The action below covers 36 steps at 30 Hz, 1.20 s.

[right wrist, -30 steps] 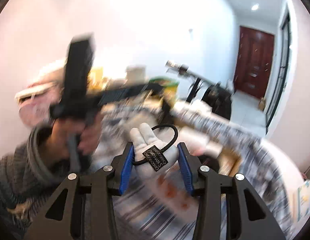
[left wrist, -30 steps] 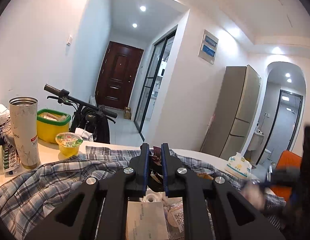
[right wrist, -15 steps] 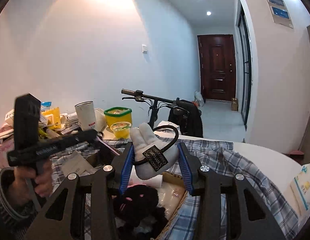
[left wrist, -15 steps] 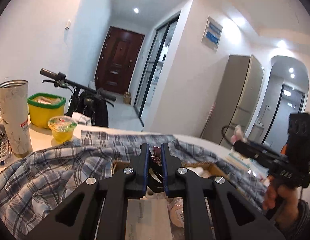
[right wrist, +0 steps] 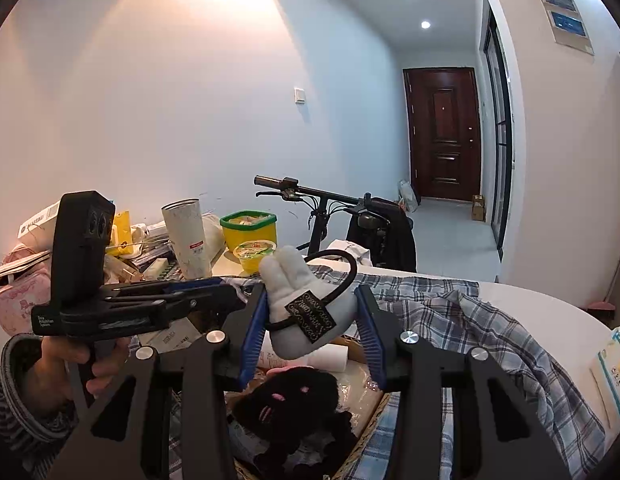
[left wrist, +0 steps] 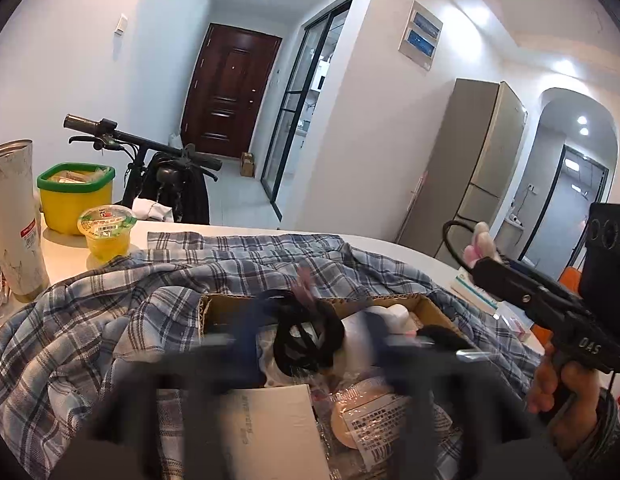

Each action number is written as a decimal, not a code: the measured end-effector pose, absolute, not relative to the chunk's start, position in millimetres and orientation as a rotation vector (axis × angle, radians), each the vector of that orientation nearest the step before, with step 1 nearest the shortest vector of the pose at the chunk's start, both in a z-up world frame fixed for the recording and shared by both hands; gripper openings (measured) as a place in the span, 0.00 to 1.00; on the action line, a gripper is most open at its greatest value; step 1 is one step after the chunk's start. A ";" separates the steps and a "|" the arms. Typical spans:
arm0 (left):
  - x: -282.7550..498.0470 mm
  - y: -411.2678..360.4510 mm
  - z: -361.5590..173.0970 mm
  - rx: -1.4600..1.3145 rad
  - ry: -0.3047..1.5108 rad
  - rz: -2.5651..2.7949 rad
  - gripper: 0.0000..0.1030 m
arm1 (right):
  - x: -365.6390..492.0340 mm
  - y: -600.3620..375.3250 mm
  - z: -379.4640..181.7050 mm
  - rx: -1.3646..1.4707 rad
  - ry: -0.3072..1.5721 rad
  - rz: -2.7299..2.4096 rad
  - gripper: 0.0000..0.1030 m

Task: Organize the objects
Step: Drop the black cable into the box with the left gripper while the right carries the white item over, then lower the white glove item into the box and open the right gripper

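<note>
Our left tongs are opening over the cardboard box, the black tangle loose between them, while our right tongs pinch the white plush above it, whose cord loop could snag the pads on release.

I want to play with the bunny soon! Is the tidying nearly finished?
Not yet. Some things already lie in the cardboard box: a black plush toy and wrapped packets. The left gripper is opening over the box, with a black strappy item blurred between its fingers. The right gripper holds the white bunny above the box. The jelly cup and tumbler wait on the table.
</note>
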<state>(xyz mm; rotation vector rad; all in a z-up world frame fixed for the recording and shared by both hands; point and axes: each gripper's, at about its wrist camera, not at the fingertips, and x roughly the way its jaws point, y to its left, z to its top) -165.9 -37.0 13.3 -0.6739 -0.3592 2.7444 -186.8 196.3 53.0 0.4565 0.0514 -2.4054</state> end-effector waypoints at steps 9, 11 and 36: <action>-145.1 -49.2 31.9 -0.557 -0.395 2.806 0.92 | -193.7 198.7 44.9 0.484 0.050 -2.416 0.41; -141.4 -52.9 33.1 -0.555 -0.389 2.821 0.94 | -194.7 199.9 44.2 0.488 0.050 -2.419 0.41; -121.5 -42.3 31.8 -0.525 -0.244 2.939 1.00 | -228.3 209.0 15.9 0.731 0.003 -2.407 0.45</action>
